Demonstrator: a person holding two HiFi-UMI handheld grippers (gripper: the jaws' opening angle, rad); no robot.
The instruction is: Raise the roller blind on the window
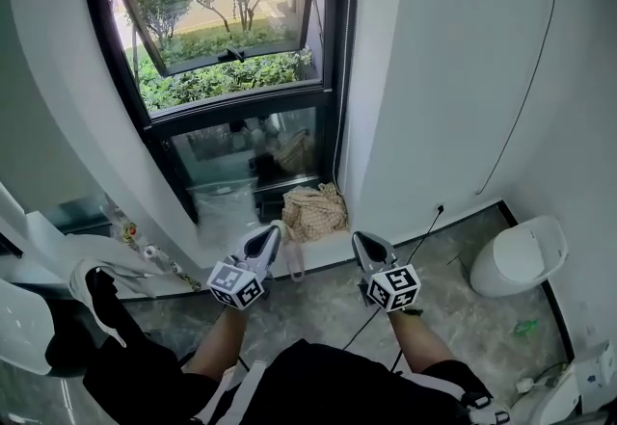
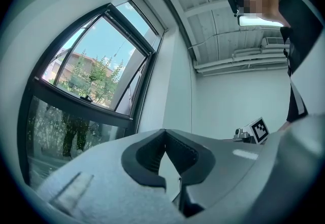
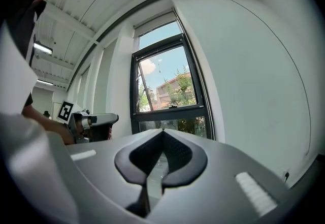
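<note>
As left gripper (image 1: 270, 233) and right gripper (image 1: 362, 241) hang clenched, empty, short of window (image 1: 227, 38), I read pre-grasp; next I open jaws, reach bead chain (image 1: 344, 47) beside it.

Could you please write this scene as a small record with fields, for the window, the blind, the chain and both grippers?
window: dark frame, upper sash tilted open, greenery outside
blind: not over the glass; its roll cannot be made out
chain: thin, hangs along the window's right frame, nothing touching it
left gripper: shut, empty, pointing toward the window
right gripper: shut, empty, apart from the chain
</note>
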